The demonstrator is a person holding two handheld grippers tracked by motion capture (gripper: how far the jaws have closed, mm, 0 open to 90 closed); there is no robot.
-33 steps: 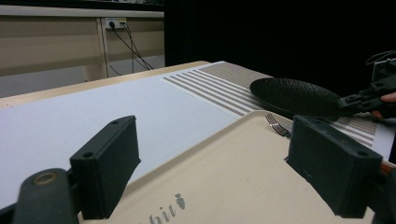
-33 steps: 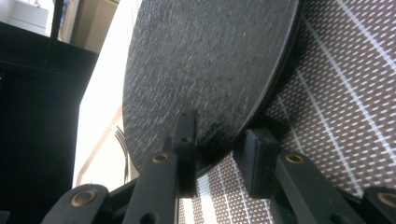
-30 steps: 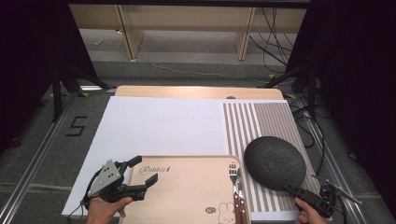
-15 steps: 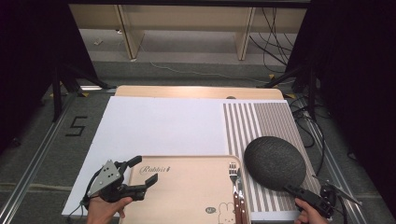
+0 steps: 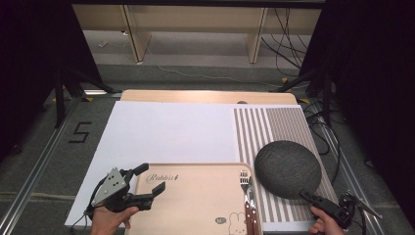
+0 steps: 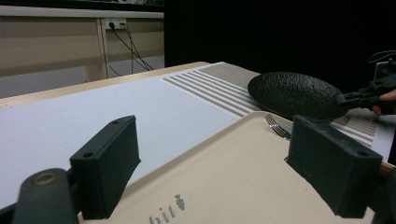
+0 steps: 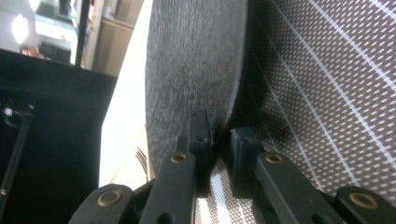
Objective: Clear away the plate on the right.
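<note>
**A:** What's laid out, and where do you stand?

**B:** I see the worktop (image 5: 166, 132) under a white sheet, with a striped placemat (image 5: 274, 127) on its right side. A beige tray (image 5: 195, 196) sits at the near edge, printed with a rabbit, and a fork (image 5: 244, 182) lies along its right rim. The dark textured plate (image 5: 287, 169) rests on the placemat, just beside the tray. I judge I'm at the grasp step on that plate.

**A:** And the grippers?

**B:** My right gripper (image 5: 309, 196) has just been closing its jaws on the plate's near rim: in the right gripper view one jaw sits above the rim and the other beneath it, nearly pressed together, pinching the edge (image 7: 219, 140). My left gripper (image 5: 145, 182) hangs spread over the tray's left corner with nothing between its jaws; its pads (image 6: 106, 165) stand apart above the tray.

**A:** Next move?

**B:** I'd say lift the plate by that rim and keep it level. A one-edge pinch may let it sag, and it has to clear the fork if it goes to the tray.
</note>
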